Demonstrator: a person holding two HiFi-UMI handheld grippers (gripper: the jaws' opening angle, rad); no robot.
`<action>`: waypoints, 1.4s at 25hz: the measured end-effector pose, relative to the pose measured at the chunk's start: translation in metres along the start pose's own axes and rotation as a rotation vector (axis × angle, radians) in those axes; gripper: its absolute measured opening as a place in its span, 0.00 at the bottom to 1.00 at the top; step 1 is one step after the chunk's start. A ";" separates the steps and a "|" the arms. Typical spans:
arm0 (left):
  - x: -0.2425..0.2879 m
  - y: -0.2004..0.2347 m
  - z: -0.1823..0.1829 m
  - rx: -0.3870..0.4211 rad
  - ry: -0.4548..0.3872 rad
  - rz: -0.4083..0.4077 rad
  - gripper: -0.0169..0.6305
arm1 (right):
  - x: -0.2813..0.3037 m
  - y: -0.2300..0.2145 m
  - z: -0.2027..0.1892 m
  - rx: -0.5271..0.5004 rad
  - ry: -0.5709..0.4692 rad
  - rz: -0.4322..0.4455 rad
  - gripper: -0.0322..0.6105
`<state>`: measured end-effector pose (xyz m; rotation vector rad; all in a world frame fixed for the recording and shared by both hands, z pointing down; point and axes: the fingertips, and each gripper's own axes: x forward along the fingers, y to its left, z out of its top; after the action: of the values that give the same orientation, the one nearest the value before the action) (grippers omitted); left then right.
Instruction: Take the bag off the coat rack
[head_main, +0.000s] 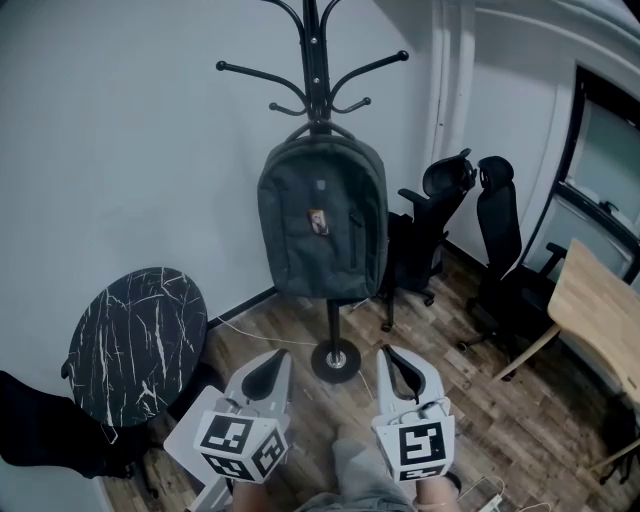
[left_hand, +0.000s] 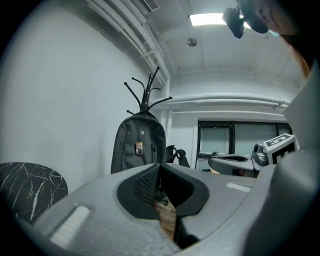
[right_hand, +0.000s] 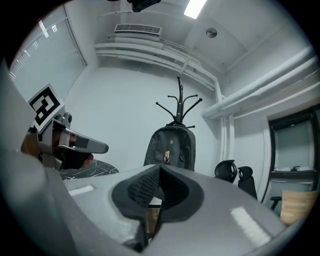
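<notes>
A dark grey backpack (head_main: 322, 220) hangs by its top loop from a black coat rack (head_main: 314, 60) against the white wall. It also shows in the left gripper view as the backpack (left_hand: 137, 146) and in the right gripper view as the backpack (right_hand: 171, 147). My left gripper (head_main: 277, 358) and right gripper (head_main: 390, 356) are held low in front of the rack's round base (head_main: 334, 359), well short of the bag. Both are shut with nothing between the jaws, as seen at the left gripper (left_hand: 160, 166) and the right gripper (right_hand: 160, 167).
A round black marble-pattern table (head_main: 137, 340) stands at the left. Two black office chairs (head_main: 470, 240) sit to the right of the rack, and a wooden desk (head_main: 600, 315) is at the far right. The floor is wood plank.
</notes>
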<state>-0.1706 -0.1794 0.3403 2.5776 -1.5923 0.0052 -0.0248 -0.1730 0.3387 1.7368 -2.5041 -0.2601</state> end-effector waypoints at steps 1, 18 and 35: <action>0.004 0.002 0.001 -0.001 -0.002 -0.001 0.05 | 0.005 -0.002 0.000 -0.004 -0.002 0.000 0.05; 0.088 0.048 0.013 0.022 0.010 0.007 0.05 | 0.094 -0.036 -0.005 -0.025 -0.008 -0.007 0.05; 0.154 0.083 0.026 0.050 0.024 0.036 0.05 | 0.154 -0.081 -0.017 0.001 -0.004 -0.037 0.05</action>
<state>-0.1774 -0.3557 0.3313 2.5749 -1.6508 0.0801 -0.0016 -0.3462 0.3354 1.7862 -2.4769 -0.2645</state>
